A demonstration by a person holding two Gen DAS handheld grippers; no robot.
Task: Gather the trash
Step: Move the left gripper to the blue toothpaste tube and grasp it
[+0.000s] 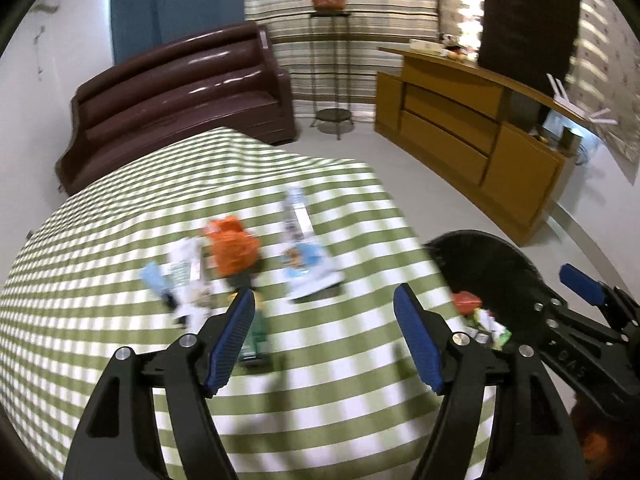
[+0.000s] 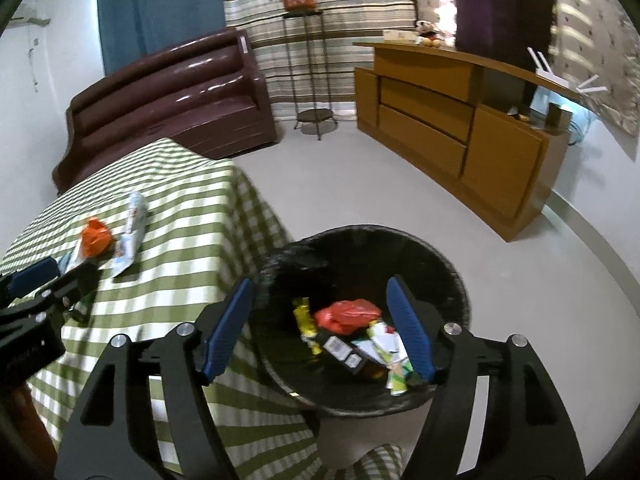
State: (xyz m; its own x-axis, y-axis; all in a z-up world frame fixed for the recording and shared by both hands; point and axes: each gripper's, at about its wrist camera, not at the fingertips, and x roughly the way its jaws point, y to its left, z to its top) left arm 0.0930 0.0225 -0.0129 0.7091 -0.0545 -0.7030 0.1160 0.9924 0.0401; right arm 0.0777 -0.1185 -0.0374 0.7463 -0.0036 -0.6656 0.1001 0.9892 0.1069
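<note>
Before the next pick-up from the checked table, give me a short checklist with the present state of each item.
1. Left gripper open and holding nothing: ok.
2. Right gripper open and holding nothing above the black round trash bin: ok.
3. Bin has room; red crumpled wrapper and other packets lie low inside: ok.
4. Trash left on the green checked tablecloth: orange crumpled bag and white-blue flat packet present: ok.
5. Left view sharp enough to aim: not ok, blurred.
6. Dark green item beside the left gripper's finger, identity: cannot tell.

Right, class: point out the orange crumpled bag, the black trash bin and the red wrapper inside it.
orange crumpled bag (image 1: 234, 249), left wrist view, middle of its crumpled body.
black trash bin (image 2: 456, 280), right wrist view, right side of its rim.
red wrapper (image 2: 347, 315), right wrist view, centre of the wrapper.
</note>
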